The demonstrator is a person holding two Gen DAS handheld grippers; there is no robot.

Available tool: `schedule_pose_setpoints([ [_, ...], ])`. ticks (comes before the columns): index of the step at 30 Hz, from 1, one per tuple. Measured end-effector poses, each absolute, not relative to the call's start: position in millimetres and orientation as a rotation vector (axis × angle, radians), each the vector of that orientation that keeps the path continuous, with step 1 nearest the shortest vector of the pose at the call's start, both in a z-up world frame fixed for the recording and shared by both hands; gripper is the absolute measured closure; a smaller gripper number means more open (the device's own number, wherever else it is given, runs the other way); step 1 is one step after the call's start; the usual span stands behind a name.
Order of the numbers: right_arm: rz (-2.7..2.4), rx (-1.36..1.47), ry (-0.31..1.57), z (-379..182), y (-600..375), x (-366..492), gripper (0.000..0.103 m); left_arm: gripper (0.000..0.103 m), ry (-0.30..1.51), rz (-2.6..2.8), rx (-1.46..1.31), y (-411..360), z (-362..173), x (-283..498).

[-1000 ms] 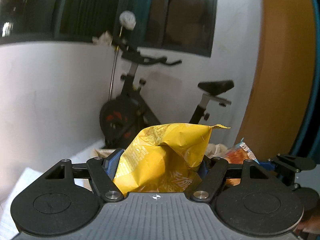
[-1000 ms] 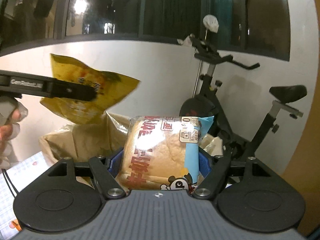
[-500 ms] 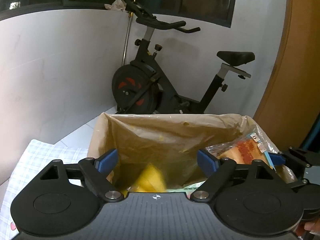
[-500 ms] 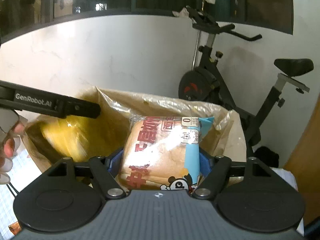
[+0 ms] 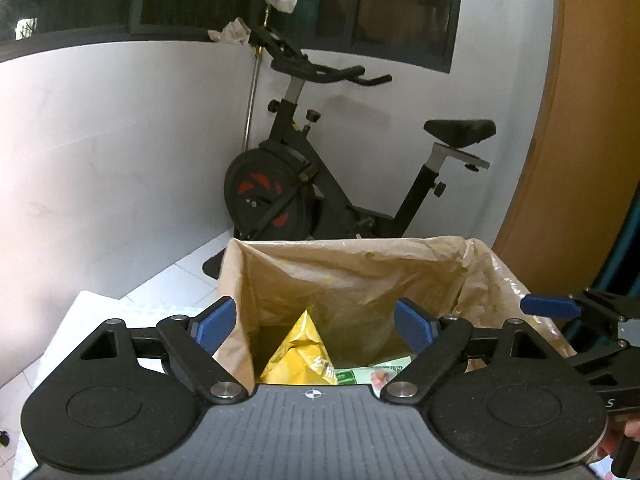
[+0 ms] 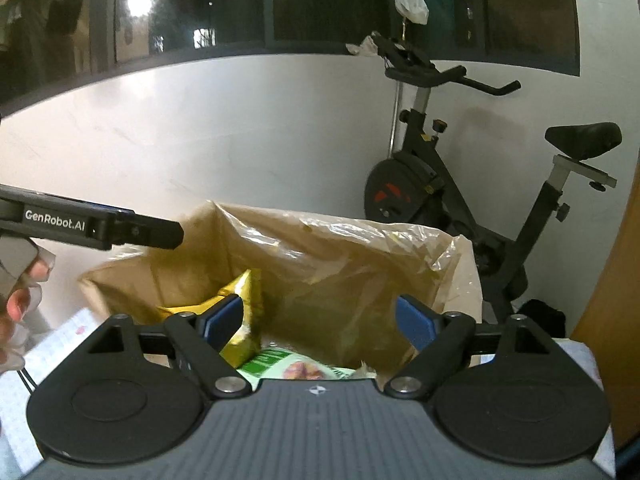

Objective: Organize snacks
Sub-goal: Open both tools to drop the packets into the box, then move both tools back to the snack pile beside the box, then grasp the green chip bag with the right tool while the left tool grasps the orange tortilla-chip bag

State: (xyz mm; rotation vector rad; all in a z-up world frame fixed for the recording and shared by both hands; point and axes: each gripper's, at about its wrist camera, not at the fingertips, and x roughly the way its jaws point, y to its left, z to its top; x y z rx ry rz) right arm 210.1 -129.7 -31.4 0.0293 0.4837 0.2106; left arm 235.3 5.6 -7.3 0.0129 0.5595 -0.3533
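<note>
Both drops landed. Left hand-held gripper (image 5: 314,322) was spread wide with nothing between its blue pads; the yellow snack bag (image 5: 302,354) it had carried a second earlier sat down inside the lined box (image 5: 472,276), corner pointing up. Right hand-held gripper (image 6: 320,318) had just been opening, jaws apart and empty; the bread pack it had held half a second before was gone from between them and wasn't clearly visible in the box. A green-and-white packet (image 6: 288,368) lay at the bottom next to the yellow bag. Both grippers hovered over the box's near rim. Judging by that, this pair of snacks was stowed and both hands were free for the next pick.
</note>
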Motion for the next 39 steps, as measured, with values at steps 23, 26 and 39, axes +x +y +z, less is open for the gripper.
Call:
schedule_pose_setpoints([
  [23, 0.224, 0.047, 0.392, -74, -141, 95, 0.013, 0.013, 0.609, -0.349, -0.047, 56, -85, 121],
  [26, 0.229, 0.01, 0.432, -94, -133, 89, 0.013, 0.013, 0.64, -0.36, -0.075, 52, -100, 116],
  [39, 0.364, -0.262, 0.582, -177, -84, 57, 0.011, 0.013, 0.694, -0.329, -0.107, 59, -127, 104],
])
